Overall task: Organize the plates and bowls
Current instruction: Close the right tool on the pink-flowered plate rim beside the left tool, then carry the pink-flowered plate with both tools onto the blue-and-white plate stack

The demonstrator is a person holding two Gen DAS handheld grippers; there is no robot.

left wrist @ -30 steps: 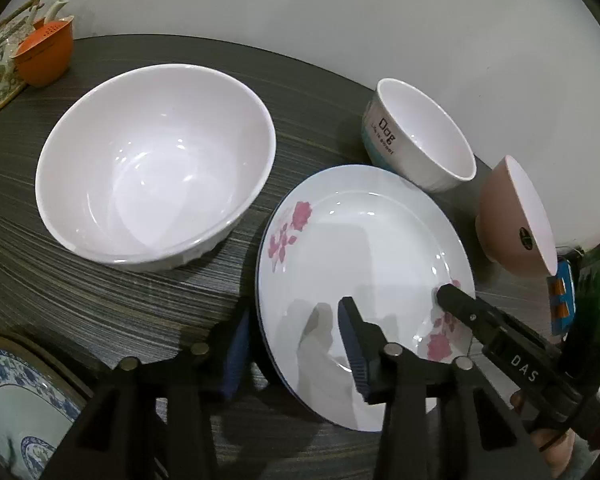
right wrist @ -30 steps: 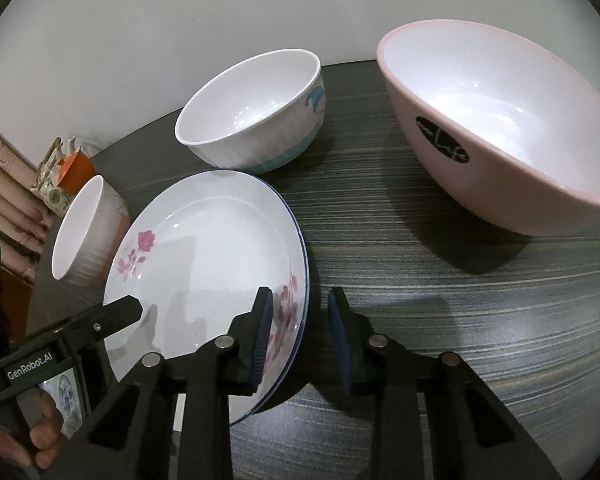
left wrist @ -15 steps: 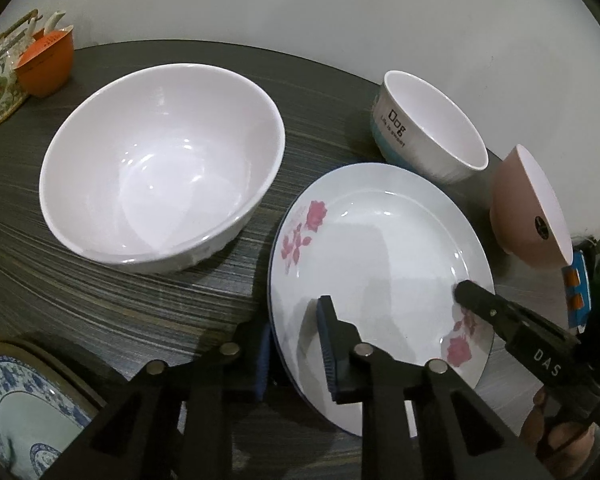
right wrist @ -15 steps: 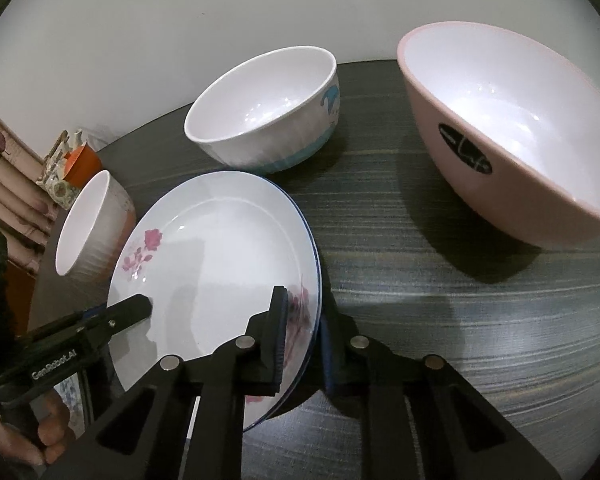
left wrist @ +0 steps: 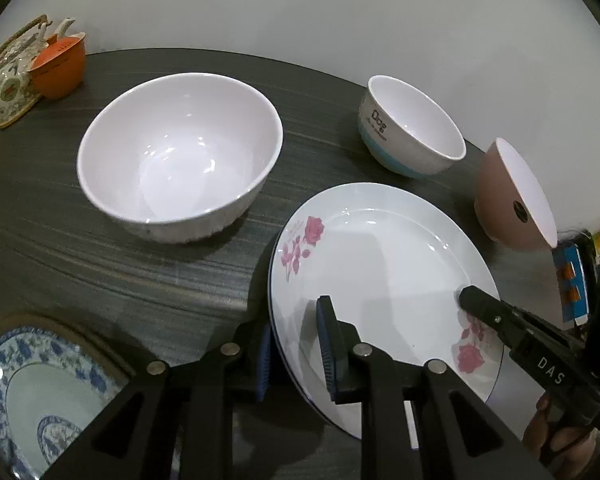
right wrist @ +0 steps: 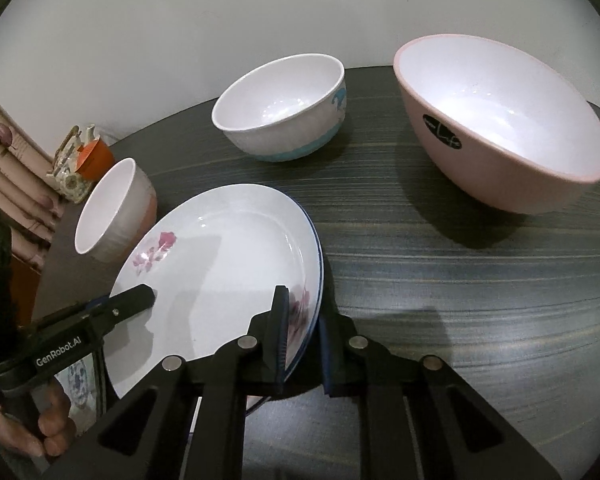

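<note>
A white plate with pink roses [left wrist: 380,264] is held tilted, clear of the dark table, by both grippers. My left gripper [left wrist: 296,356] is shut on its left rim, and my right gripper [right wrist: 304,340] is shut on its right rim. The same plate shows in the right wrist view [right wrist: 228,256]. A large white bowl [left wrist: 180,156] sits to the left. A white bowl with a blue base [left wrist: 412,128] and a pink bowl [left wrist: 512,196] sit at the back right.
A blue-patterned plate [left wrist: 32,392] lies at the near left. An orange cup [left wrist: 58,64] and a patterned teapot [left wrist: 10,76] stand at the far left corner. The table edge and wall are close behind the bowls.
Both grippers closed onto opposite rims of the rose plate, then raised and tilted it. The bowls have not moved.
</note>
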